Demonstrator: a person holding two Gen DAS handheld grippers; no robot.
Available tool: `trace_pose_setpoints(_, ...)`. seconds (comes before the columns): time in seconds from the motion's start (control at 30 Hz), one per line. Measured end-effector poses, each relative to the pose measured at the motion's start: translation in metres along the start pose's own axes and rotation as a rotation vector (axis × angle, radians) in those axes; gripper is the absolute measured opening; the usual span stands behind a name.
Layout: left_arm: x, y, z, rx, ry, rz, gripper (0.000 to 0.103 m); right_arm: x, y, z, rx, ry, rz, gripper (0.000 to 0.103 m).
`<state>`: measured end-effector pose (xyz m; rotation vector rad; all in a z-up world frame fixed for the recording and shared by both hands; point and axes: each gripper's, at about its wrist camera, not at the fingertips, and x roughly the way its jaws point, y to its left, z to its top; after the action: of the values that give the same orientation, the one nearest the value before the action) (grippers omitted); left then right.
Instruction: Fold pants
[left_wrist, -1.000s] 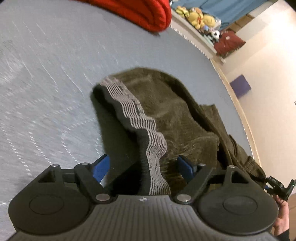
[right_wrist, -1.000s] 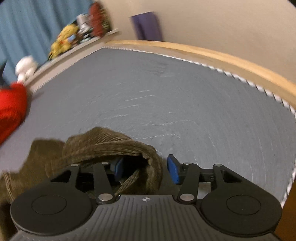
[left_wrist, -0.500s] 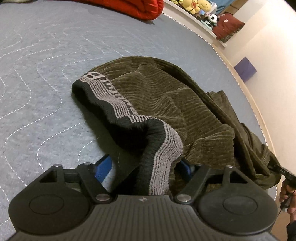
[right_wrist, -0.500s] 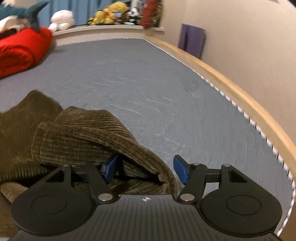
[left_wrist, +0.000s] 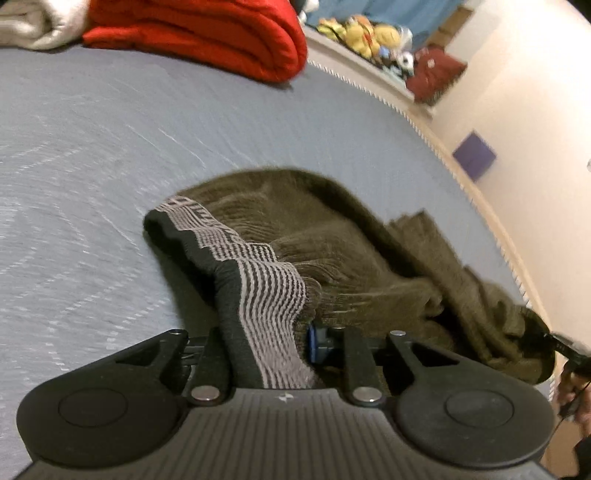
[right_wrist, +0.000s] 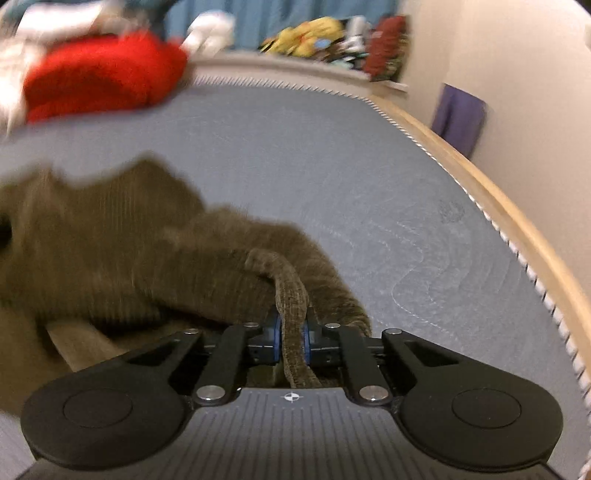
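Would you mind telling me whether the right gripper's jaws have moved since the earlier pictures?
Yes. The right gripper had jaws apart; now they are closing inward onto the pants, against the gripper's fixed body.

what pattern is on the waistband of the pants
Black with thin wavy grey-white stripes on the waistband; clearest in the left wrist view.

- The left wrist view sits just behind the left claw (left_wrist: 271, 341), tilted down across the grey bed (left_wrist: 92, 177), very near the olive pants (left_wrist: 332, 236) and their striped waistband (left_wrist: 266, 280).
- It faces the folded red blanket (left_wrist: 207, 33) and the shelf of plush toys (left_wrist: 365, 31); the right claw (left_wrist: 565, 349) shows at its right edge.
- The right wrist view sits just behind the right claw (right_wrist: 291, 341), also angled down, close over a pants fold.
- It faces the same bed (right_wrist: 369, 177), red blanket (right_wrist: 99, 74), plush toys (right_wrist: 310, 31) and purple object (right_wrist: 460, 114).
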<state>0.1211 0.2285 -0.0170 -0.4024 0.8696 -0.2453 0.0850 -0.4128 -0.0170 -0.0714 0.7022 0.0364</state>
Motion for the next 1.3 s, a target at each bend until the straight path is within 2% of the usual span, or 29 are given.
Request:
trace_pose_setpoints(0.07,-0.022,0.011,0.005,-0.039,-0.046,-0.009,0.02,-0.016,-0.02,0.006,0.164,-0.074,0.025,0.009)
trace_pose_setpoints(0.1,-0.032,0.018,0.007,-0.069,-0.067,-0.012,0.02,-0.027,-0.035,0.008,0.284,-0.121,0.033,0.008)
trace_pose_setpoints(0.17,-0.04,0.03,0.008,-0.124,-0.088,-0.004,0.02,-0.041,-0.067,0.001,0.567,-0.182,0.014,0.008)
trace_pose_setpoints(0.2,-0.037,0.037,0.006,-0.161,-0.07,0.006,0.02,-0.044,-0.081,-0.009,0.724,-0.174,-0.019,0.008)
trace_pose_setpoints(0.23,-0.029,0.042,0.003,-0.19,-0.041,0.016,0.022,-0.041,-0.094,-0.025,0.878,-0.11,-0.073,0.008)
trace_pose_setpoints(0.27,-0.019,0.045,0.0,-0.201,-0.001,0.032,0.024,-0.034,-0.1,-0.039,0.957,-0.027,-0.125,0.009)
trace_pose_setpoints(0.33,-0.006,0.047,-0.003,-0.196,0.06,0.074,0.04,-0.013,-0.105,-0.071,1.055,0.197,-0.219,0.009)
trace_pose_setpoints(0.37,-0.003,0.049,-0.003,-0.206,0.075,0.085,0.042,-0.009,-0.107,-0.081,1.097,0.241,-0.225,0.009)
trace_pose_setpoints(0.4,-0.003,0.052,-0.003,-0.214,0.078,0.082,0.044,-0.009,-0.111,-0.088,1.149,0.235,-0.207,0.01)
trace_pose_setpoints(0.47,-0.007,0.05,-0.001,-0.208,0.078,0.07,0.049,-0.016,-0.112,-0.083,1.132,0.2,-0.201,0.014)
trace_pose_setpoints(0.5,-0.01,0.052,-0.001,-0.192,0.077,0.067,0.055,-0.02,-0.109,-0.077,1.091,0.177,-0.203,0.015)
trace_pose_setpoints(0.53,-0.014,0.052,-0.003,-0.174,0.075,0.066,0.067,-0.023,-0.105,-0.072,1.055,0.162,-0.206,0.018)
trace_pose_setpoints(0.57,-0.018,0.05,-0.004,-0.15,0.078,0.065,0.075,-0.023,-0.102,-0.067,1.02,0.153,-0.199,0.021)
trace_pose_setpoints(0.6,-0.021,0.049,-0.006,-0.127,0.084,0.061,0.084,-0.023,-0.098,-0.063,0.985,0.148,-0.185,0.032)
trace_pose_setpoints(0.63,-0.024,0.047,-0.012,-0.103,0.091,0.058,0.084,-0.021,-0.095,-0.06,0.956,0.145,-0.166,0.041)
trace_pose_setpoints(0.83,-0.026,0.05,-0.048,0.038,0.174,0.058,0.084,-0.006,-0.091,-0.052,0.837,0.179,-0.142,0.057)
trace_pose_setpoints(0.9,-0.024,0.051,-0.06,0.091,0.183,0.068,0.084,0.002,-0.087,-0.054,0.793,0.199,-0.144,0.057)
trace_pose_setpoints(1.0,-0.02,0.055,-0.068,0.109,0.163,0.065,0.081,0.005,-0.078,-0.054,0.729,0.219,-0.141,0.057)
trace_pose_setpoints(1.07,-0.018,0.054,-0.07,0.13,0.144,0.074,0.074,0.004,-0.075,-0.053,0.703,0.214,-0.146,0.049)
trace_pose_setpoints(1.13,-0.018,0.051,-0.073,0.157,0.123,0.096,0.062,0.003,-0.072,-0.051,0.698,0.198,-0.144,0.033)
trace_pose_setpoints(1.2,-0.018,0.048,-0.075,0.173,0.112,0.114,0.052,-0.003,-0.072,-0.05,0.706,0.175,-0.144,0.022)
trace_pose_setpoints(1.23,-0.019,0.047,-0.074,0.177,0.11,0.12,0.045,-0.006,-0.072,-0.048,0.708,0.16,-0.146,0.019)
trace_pose_setpoints(1.3,-0.027,0.045,-0.072,0.184,0.109,0.118,0.039,-0.012,-0.073,-0.047,0.713,0.125,-0.147,0.016)
